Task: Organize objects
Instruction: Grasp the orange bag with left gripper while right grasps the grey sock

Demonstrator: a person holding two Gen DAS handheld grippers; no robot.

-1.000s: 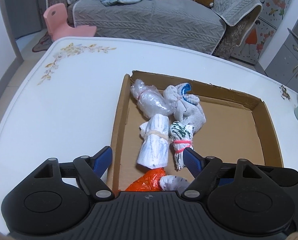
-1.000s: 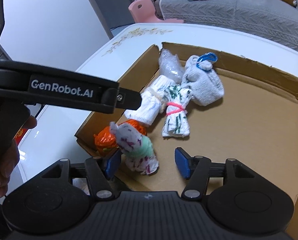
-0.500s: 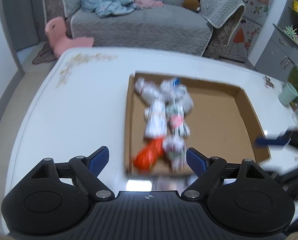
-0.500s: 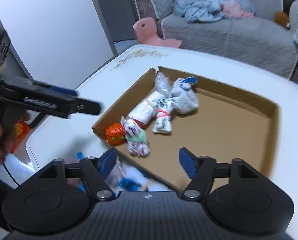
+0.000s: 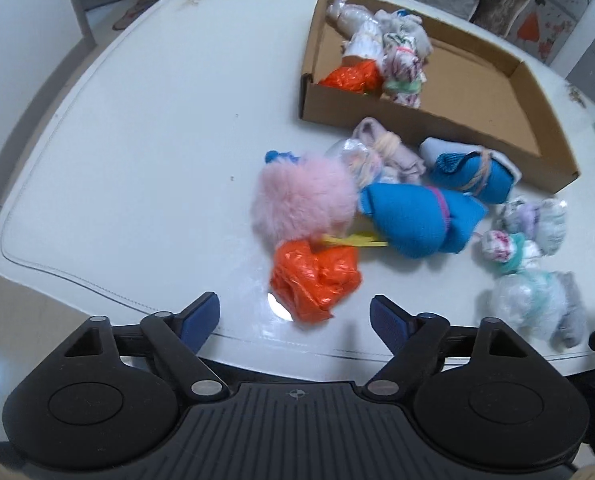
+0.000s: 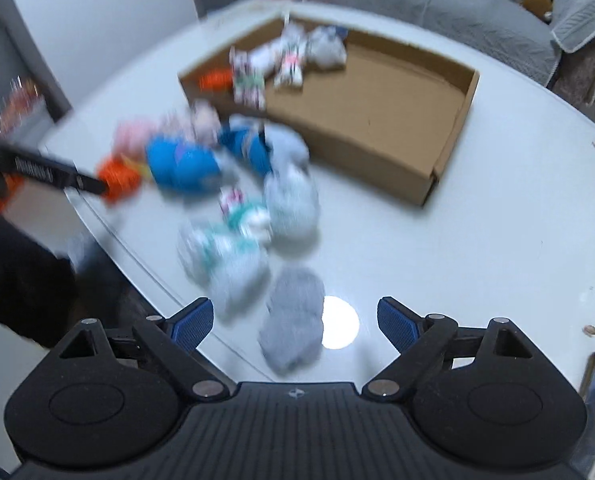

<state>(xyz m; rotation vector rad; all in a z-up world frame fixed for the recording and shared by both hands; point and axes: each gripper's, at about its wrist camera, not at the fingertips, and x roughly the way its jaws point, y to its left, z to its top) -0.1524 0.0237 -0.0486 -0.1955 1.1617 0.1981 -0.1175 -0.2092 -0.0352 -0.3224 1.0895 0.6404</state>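
On the white table [image 5: 137,152], short of the cardboard box [image 5: 449,128], lies the loose heap that remains to be sorted; farthest left sit the pink fluffy bundle [image 5: 301,196] and, just below it, the orange plastic bundle [image 5: 315,276], with the large blue bundle [image 5: 413,220] touching them on the right. The left gripper [image 5: 295,316] hangs just short of the orange bundle, its jaws closing a little yet wide apart and holding nothing; to pick well it should, I judge, drop straight over the orange bundle and pinch its bulk, not the crinkled skin, which would likely slip. Further right lie the pale wrapped bundles [image 5: 525,292]; the right gripper [image 6: 293,322] is over the grey bundle [image 6: 293,316], jaws opening, the pads not touching it; it holds nothing. In the box, several bundles [image 5: 381,60] crowd the left end; the right end is bare, so new pieces are best set there.
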